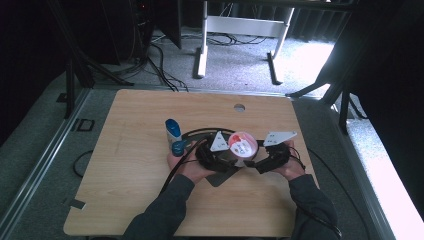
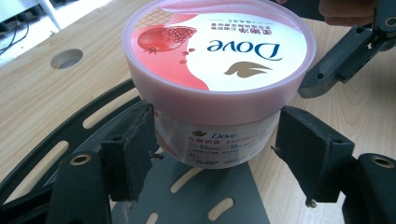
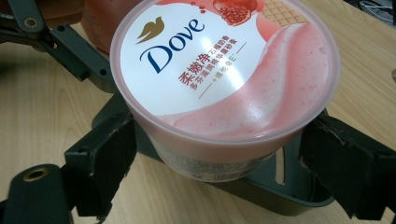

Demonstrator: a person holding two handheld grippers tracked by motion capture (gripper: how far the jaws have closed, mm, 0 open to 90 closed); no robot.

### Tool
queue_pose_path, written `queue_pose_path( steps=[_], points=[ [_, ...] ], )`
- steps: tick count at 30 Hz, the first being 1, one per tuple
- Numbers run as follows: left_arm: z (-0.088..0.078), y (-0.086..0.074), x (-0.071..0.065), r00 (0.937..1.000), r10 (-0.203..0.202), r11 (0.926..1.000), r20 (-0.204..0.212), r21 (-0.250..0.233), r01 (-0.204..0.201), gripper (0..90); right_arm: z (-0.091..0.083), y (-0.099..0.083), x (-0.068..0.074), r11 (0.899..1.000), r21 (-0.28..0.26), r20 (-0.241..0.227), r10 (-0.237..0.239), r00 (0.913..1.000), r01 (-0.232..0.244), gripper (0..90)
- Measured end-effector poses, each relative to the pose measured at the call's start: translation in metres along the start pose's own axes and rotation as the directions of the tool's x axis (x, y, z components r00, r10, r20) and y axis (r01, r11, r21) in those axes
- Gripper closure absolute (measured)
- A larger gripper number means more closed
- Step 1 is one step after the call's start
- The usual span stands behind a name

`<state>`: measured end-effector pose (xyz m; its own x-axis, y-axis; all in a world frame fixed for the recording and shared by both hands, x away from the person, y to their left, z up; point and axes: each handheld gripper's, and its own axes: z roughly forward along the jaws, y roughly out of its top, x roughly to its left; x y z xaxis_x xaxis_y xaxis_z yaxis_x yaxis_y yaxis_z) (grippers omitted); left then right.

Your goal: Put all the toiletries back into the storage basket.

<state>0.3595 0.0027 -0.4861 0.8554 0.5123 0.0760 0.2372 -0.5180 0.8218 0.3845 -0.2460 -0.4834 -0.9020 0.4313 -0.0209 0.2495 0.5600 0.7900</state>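
A pink Dove tub (image 1: pixel 243 145) with a pomegranate lid stands on a dark slotted plate (image 1: pixel 220 178) at the table's middle. My left gripper (image 1: pixel 223 153) comes at it from the left. In the left gripper view the two pads (image 2: pixel 133 149) sit under the lid's rim, pressed on the tub's (image 2: pixel 215 51) body. From the right comes my right gripper (image 1: pixel 263 160). Its pads (image 3: pixel 109 156) flank the tub (image 3: pixel 224 65) with a small gap on each side, so the right gripper (image 3: pixel 219 149) is open. My left gripper (image 2: pixel 215 135) is shut on the tub.
A blue-capped white bottle (image 1: pixel 173 132) stands just left of the left hand. There is a round hole (image 1: pixel 239 107) in the wooden table (image 1: pixel 135 190) behind the tub. Cables trail from both grippers toward the front edge.
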Motion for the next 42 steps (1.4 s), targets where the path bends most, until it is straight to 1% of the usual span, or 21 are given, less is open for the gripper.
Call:
queue_pose_path(
  steps=[3,6,10,14,16,21,22,24,28,31,33,37,42],
  points=[
    [0.004,-0.001,0.002,0.9999,-0.012,0.9999,-0.001,0.004,0.012,29.4,0.002,-0.001,-0.003,1.0,0.002,0.005,0.0,1.0,0.0,11.4],
    [0.007,0.0,0.002,0.9999,-0.008,1.0,-0.013,0.005,0.008,29.4,0.004,-0.002,-0.006,1.0,0.009,0.008,0.006,0.9999,-0.006,11.4],
    [0.011,0.0,0.003,0.9993,-0.031,0.9995,-0.018,-0.002,0.031,29.4,0.005,-0.003,-0.01,1.0,0.009,0.011,0.015,0.9998,-0.015,11.5],
    [0.014,0.0,0.004,0.9988,-0.043,0.9991,-0.025,-0.007,0.043,29.4,0.005,-0.002,-0.013,1.0,0.014,0.013,0.016,0.9998,-0.017,11.6],
    [0.016,0.0,0.005,0.9983,-0.053,0.9985,-0.025,-0.01,0.053,29.4,0.005,-0.002,-0.015,1.0,0.017,0.012,0.019,0.9997,-0.019,11.6],
    [0.019,0.0,0.006,0.9974,-0.063,0.998,-0.034,-0.004,0.063,29.4,0.008,-0.002,-0.021,0.999,0.03,0.003,0.025,0.9997,-0.025,12.2],
    [0.022,-0.001,0.006,0.9963,-0.076,0.9971,-0.041,-0.004,0.076,29.4,0.008,-0.002,-0.023,0.999,0.034,0.003,0.025,0.9997,-0.025,12.6],
    [0.024,-0.001,0.008,0.9952,-0.089,0.996,-0.04,-0.005,0.089,29.4,0.009,-0.003,-0.024,0.999,0.035,0.004,0.027,0.9996,-0.027,13.0],
    [0.027,-0.001,0.008,0.9944,-0.09,0.9959,-0.054,-0.004,0.09,29.4,0.011,-0.003,-0.028,0.999,0.04,0.004,0.03,0.9996,-0.03,13.5],
    [0.029,0.0,0.009,0.9931,-0.1,0.9949,-0.06,-0.009,0.1,29.4,0.012,-0.003,-0.031,0.998,0.042,0.003,0.039,0.9992,-0.039,13.6],
    [0.031,0.0,0.01,0.9931,-0.096,0.9953,-0.067,-0.006,0.096,29.5,0.013,-0.003,-0.034,0.998,0.044,0.002,0.043,0.9991,-0.043,13.7],
    [0.034,-0.001,0.01,0.9923,-0.098,0.9952,-0.076,-0.002,0.098,29.6,0.015,-0.003,-0.036,0.998,0.06,0.008,0.037,0.9993,-0.037,14.1],
    [0.04,-0.003,0.011,0.9907,-0.113,0.9935,-0.076,0.001,0.114,29.7,0.018,-0.004,-0.038,0.996,0.08,0.02,0.044,0.9988,-0.045,14.3]
  ],
)
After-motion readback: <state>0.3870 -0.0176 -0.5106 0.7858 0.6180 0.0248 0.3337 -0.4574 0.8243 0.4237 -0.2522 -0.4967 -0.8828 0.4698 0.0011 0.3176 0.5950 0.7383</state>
